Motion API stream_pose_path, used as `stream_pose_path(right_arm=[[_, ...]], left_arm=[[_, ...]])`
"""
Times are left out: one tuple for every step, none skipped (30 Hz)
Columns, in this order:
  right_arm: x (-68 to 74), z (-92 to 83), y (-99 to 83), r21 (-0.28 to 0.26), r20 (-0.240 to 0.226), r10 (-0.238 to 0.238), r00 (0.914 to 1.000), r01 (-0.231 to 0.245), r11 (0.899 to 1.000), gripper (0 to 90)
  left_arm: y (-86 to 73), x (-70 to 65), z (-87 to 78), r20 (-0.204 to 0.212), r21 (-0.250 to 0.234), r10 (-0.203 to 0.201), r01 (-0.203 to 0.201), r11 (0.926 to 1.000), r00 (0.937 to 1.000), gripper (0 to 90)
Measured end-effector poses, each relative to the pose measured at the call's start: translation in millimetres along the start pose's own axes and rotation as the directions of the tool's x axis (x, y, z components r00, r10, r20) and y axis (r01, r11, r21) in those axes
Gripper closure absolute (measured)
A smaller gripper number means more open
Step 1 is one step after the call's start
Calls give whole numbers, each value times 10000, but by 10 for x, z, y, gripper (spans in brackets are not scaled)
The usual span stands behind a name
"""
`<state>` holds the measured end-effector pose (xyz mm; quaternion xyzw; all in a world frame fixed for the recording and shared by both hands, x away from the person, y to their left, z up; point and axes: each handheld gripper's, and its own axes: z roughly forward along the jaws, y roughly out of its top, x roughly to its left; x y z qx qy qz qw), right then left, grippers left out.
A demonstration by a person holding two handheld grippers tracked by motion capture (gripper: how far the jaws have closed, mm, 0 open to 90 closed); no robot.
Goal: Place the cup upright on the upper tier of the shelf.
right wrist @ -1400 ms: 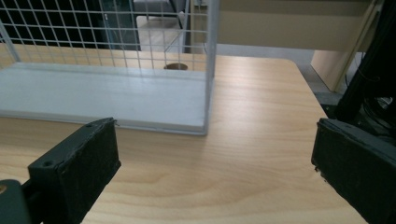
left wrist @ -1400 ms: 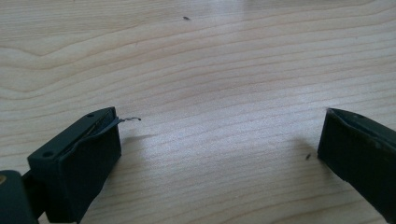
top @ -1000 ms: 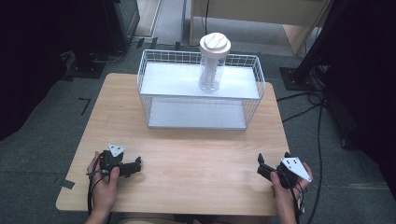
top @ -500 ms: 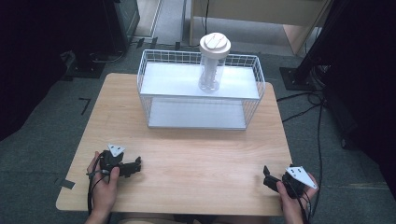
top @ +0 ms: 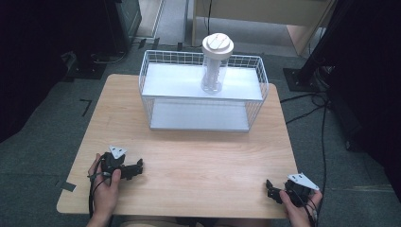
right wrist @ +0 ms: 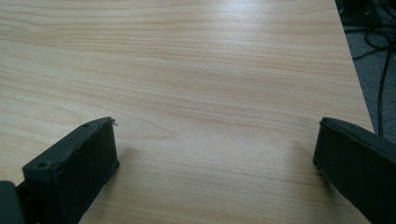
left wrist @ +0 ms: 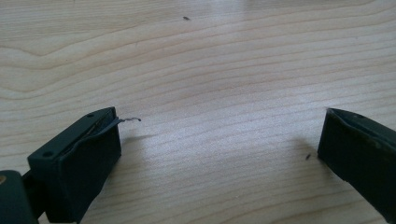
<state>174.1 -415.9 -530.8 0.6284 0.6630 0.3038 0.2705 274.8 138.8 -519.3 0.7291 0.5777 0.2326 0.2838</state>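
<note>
Clear plastic cylinder jar with the wide white lid (top: 216,66) stands upright on the top shelf of the white wire rack (top: 156,111) at the far side of the light wooden table (top: 198,161), straight ahead of and well apart from both of my grippers, long axis vertical. My left gripper (top: 136,168) rests near the front left with jaws spread wide and empty, my right gripper (top: 270,189) likewise agape and empty at the front right corner; the left looks slightly nearer. Since a second ago, my right gripper has slid back toward the front edge; my left has stayed put.

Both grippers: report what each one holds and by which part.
Nothing is held. The left gripper and right gripper both have jaws spread open over bare table.
</note>
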Motion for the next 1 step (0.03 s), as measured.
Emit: stream_pose_path(right_arm=[[-2,-4,-6,-22,-31,-11,10000,11,10000,0]], left_arm=[[0,0,0,0,0,0,0,10000,10000,0]])
